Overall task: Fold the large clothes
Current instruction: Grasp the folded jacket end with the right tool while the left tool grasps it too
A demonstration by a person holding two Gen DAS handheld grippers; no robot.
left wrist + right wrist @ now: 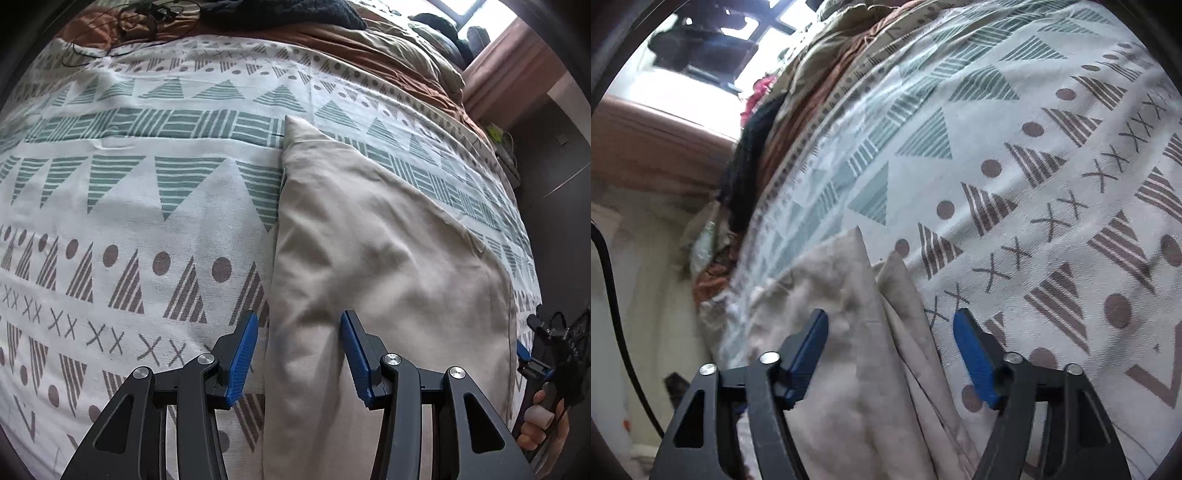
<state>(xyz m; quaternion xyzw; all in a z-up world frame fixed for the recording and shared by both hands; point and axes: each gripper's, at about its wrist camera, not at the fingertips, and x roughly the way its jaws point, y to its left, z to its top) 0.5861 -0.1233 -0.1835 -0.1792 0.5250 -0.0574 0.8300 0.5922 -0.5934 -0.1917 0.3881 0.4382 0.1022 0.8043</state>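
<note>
A beige garment lies folded lengthwise on a patterned bed cover, tapering to a point at the far end. My left gripper is open, its blue pads astride the garment's left folded edge. My right gripper is open over the garment's other end, where two pointed layers show. The right gripper also shows at the far right edge of the left wrist view, held in a hand.
Brown and olive bedding, a dark garment and black cables lie at the far end of the bed. The bed's edge, a wooden ledge and a window are on the right.
</note>
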